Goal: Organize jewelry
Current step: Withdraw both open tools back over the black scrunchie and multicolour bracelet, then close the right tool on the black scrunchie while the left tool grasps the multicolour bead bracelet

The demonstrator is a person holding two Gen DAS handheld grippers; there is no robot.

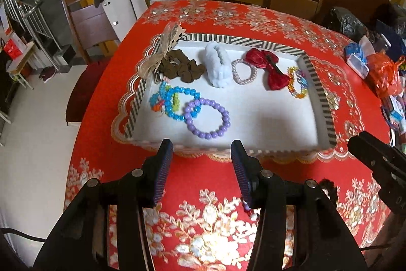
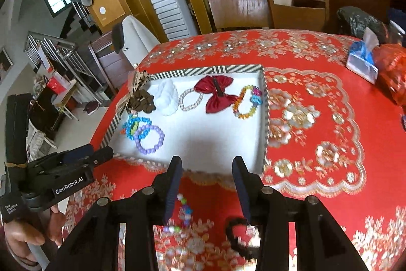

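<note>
A striped-rimmed tray [image 1: 228, 38] [image 2: 203, 69] with a white floor lies on the red tablecloth. It holds a brown scrunchie [image 1: 181, 67], a white fluffy scrunchie [image 1: 215, 66], a clear bead bracelet [image 1: 243, 71], a red bow clip [image 1: 269, 67], a multicolour chain bracelet [image 1: 297, 83], a blue bead bracelet [image 1: 175, 103] and a purple bead bracelet [image 1: 206, 118]. My left gripper [image 1: 201, 146] hangs open at the tray's near edge, nothing between its fingers. My right gripper [image 2: 206, 161] is open too. Under it, on the cloth, lie a coloured bead bracelet [image 2: 184, 210] and a black hair tie [image 2: 237, 233].
Wooden chairs [image 2: 297, 4] stand behind the table. A tissue pack [image 2: 361, 60], an orange bag [image 2: 393, 73] and a dark bag [image 2: 360, 19] crowd the table's right side. The table edge drops to the floor at the left. A hand [image 2: 22, 238] grips the left tool.
</note>
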